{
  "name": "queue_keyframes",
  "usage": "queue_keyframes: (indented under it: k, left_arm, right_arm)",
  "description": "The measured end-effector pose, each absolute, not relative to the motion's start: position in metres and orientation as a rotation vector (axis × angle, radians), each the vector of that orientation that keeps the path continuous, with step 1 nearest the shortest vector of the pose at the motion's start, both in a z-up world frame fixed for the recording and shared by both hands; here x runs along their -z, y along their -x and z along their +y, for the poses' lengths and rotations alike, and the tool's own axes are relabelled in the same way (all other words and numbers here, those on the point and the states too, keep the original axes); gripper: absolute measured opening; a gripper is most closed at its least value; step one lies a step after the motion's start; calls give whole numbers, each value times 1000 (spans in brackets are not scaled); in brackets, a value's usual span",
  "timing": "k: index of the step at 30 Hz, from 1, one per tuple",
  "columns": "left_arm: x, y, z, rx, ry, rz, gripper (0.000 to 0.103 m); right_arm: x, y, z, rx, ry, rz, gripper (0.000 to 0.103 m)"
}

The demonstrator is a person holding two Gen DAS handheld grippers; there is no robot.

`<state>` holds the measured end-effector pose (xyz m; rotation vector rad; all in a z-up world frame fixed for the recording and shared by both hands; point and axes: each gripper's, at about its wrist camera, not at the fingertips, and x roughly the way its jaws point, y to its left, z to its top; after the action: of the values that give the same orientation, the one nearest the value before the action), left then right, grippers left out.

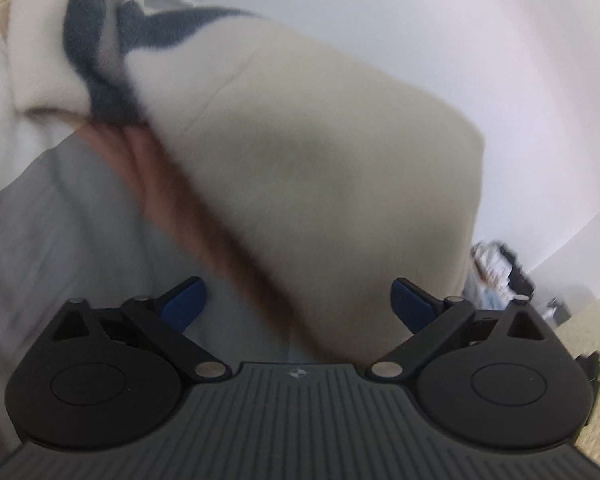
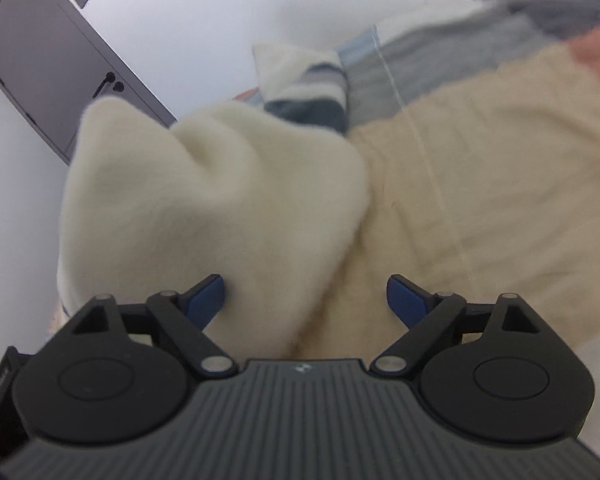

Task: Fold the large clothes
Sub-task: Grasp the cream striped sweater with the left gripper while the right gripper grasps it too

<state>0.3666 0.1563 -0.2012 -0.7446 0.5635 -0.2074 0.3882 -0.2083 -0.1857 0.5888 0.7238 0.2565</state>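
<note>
1. Between the two blue fingers (image 1: 184,304) of the left claw (image 1: 300,306) lies a big cream fleece garment (image 1: 320,184); the fingers stand wide apart and do not pinch it; the cloth fills the gap and spreads up and ahead of the claw.
2. Up and to the left of the left claw, the same garment has a dark blue stripe (image 1: 100,60) and a bunched white part; the picture is blurry there.
3. Under the cream cloth, down to the left of the claw, a brown-pink edge (image 1: 204,216) peeks out; I cannot tell what it belongs to; below it lies a grey sheet (image 1: 60,220).
4. Far off to the right of the left claw sits a small dark jumble (image 1: 500,268); it is too blurry to name; a white wall (image 1: 500,60) is behind.
5. Ahead of the right claw (image 2: 304,300), a fluffy cream fold (image 2: 204,200) humps up; it touches or nearly touches the left blue finger (image 2: 208,300); the right finger (image 2: 406,300) is clear of it; the claw is wide apart and grips nothing.
6. To the right of that claw and ahead lies a flat tan blanket (image 2: 480,200); a striped blue and white bit (image 2: 308,84) sits farther ahead.
7. Up and left of the right claw is a grey door (image 2: 48,64) with a black handle (image 2: 108,82).
</note>
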Motion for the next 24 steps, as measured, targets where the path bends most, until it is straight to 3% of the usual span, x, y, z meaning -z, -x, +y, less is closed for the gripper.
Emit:
queue_keyframes:
  k: [2, 4, 6, 9, 11, 12, 18, 20, 24]
  left_arm:
    - [205, -373, 157, 252, 774, 543, 87]
    - [209, -379, 155, 265, 770, 555, 65]
    - [210, -382, 155, 283, 772, 557, 50]
    - [198, -377, 150, 273, 722, 516, 31]
    - [184, -370, 142, 250, 656, 481, 19]
    - [178, -364, 140, 237, 632, 460, 14]
    - [132, -313, 136, 242, 582, 322, 9]
    - [115, -294, 133, 228, 569, 288, 9]
    - [87, -251, 126, 235, 527, 214, 8]
  right_arm:
    - [188, -391, -203, -273, -575, 702, 88]
    - [187, -392, -198, -307, -569, 672, 78]
    - [185, -391, -195, -344, -576, 645, 71]
    - [184, -386, -194, -354, -579, 617, 47]
    - [177, -380, -194, -364, -555, 582, 24]
    - [172, -378, -194, -374, -539, 560, 21]
    - [142, -358, -196, -399, -453, 473, 16]
    - [131, -348, -197, -403, -431, 441, 9]
    - [109, -321, -204, -391, -403, 384, 9]
